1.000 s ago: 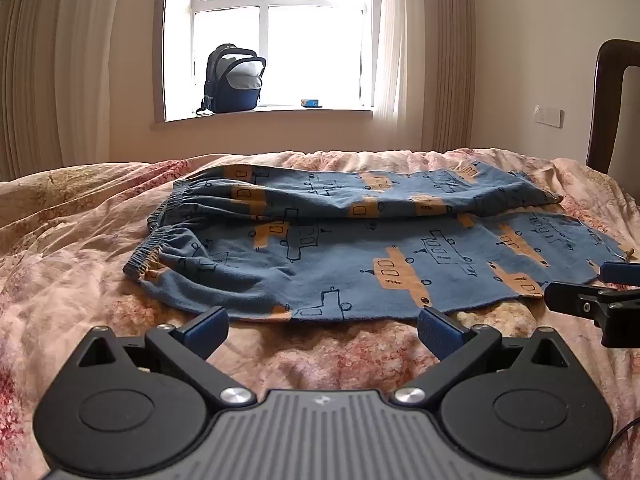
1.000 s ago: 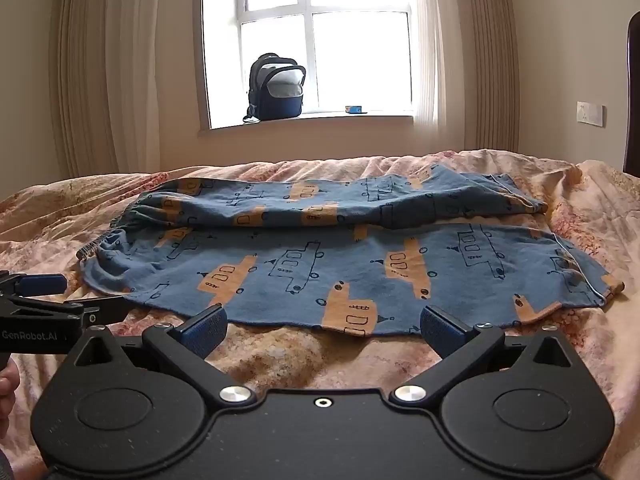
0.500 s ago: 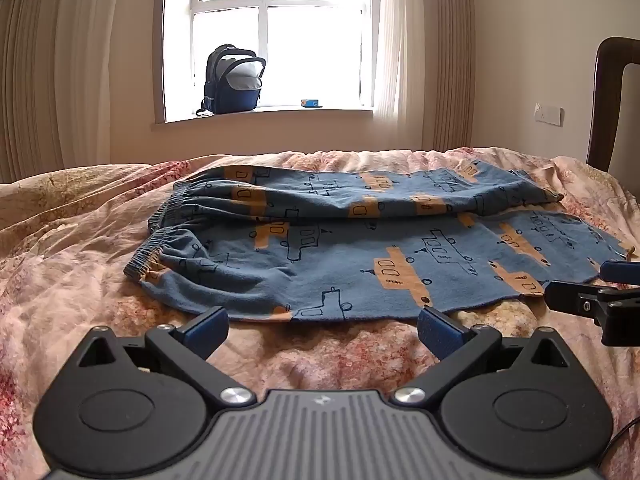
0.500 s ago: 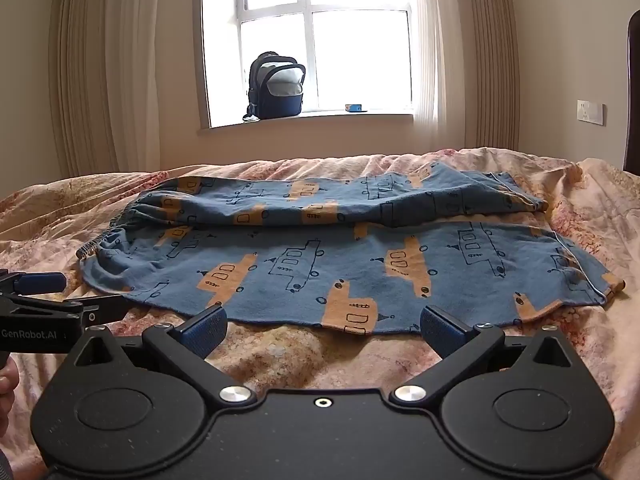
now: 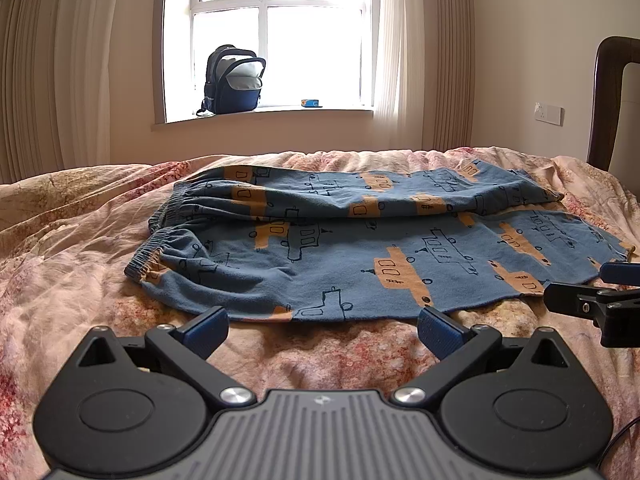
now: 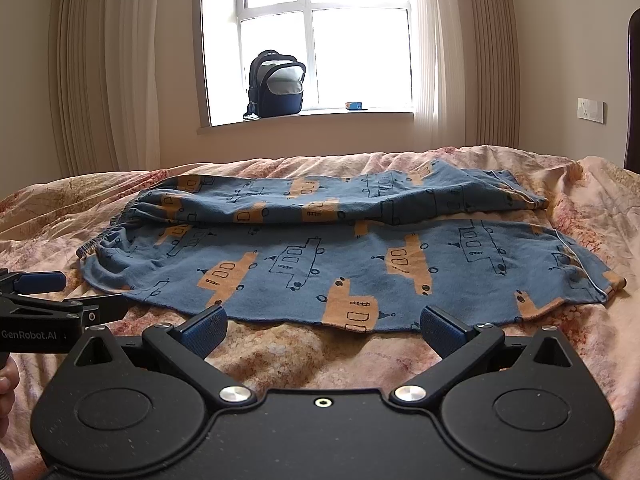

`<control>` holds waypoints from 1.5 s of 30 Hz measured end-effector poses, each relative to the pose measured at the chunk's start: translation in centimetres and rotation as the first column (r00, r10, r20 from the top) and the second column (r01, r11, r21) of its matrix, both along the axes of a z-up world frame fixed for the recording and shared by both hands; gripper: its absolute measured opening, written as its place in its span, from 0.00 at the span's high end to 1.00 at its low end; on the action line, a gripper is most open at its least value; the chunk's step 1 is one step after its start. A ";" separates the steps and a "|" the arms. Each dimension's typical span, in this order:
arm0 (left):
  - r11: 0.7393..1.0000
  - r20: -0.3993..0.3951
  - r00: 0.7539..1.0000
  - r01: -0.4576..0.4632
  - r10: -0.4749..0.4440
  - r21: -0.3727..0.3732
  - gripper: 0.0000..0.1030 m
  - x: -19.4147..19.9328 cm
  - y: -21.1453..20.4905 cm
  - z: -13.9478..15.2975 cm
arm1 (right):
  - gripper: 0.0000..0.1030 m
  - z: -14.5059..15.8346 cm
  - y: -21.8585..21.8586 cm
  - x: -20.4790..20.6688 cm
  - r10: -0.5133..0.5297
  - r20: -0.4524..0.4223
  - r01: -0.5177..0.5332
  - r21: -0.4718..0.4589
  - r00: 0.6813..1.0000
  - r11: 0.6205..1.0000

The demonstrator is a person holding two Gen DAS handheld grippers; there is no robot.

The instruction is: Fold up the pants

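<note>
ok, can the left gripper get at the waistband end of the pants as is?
Probably yes. The left gripper is open, holding nothing, just short of the pants; the waistband lies ahead-left with only bare bedspread between.

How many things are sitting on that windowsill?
2: a dark blue backpack toward the sill's left, and a small blue box further right. The curtains may hide more at the ends.

Both wrist views sit low over the pink floral-quilted bed (image 5: 80, 248), close to the near edge of the blue boat-print cotton pants (image 5: 360, 248), facing the white-framed window (image 6: 324, 40). The right view sits farther right; each catches the other gripper at its edge.
</note>
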State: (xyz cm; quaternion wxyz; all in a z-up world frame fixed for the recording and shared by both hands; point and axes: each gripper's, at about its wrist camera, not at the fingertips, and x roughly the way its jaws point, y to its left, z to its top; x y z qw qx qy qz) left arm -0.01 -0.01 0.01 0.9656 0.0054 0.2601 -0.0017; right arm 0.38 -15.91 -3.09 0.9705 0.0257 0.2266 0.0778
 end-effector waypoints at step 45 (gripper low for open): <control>1.000 -0.001 1.000 0.001 -0.001 0.005 0.00 0.0 0.0 0.0 | 0.00 -0.7 0.3 0.0 0.001 -0.007 -0.001 0.001 1.000 1.000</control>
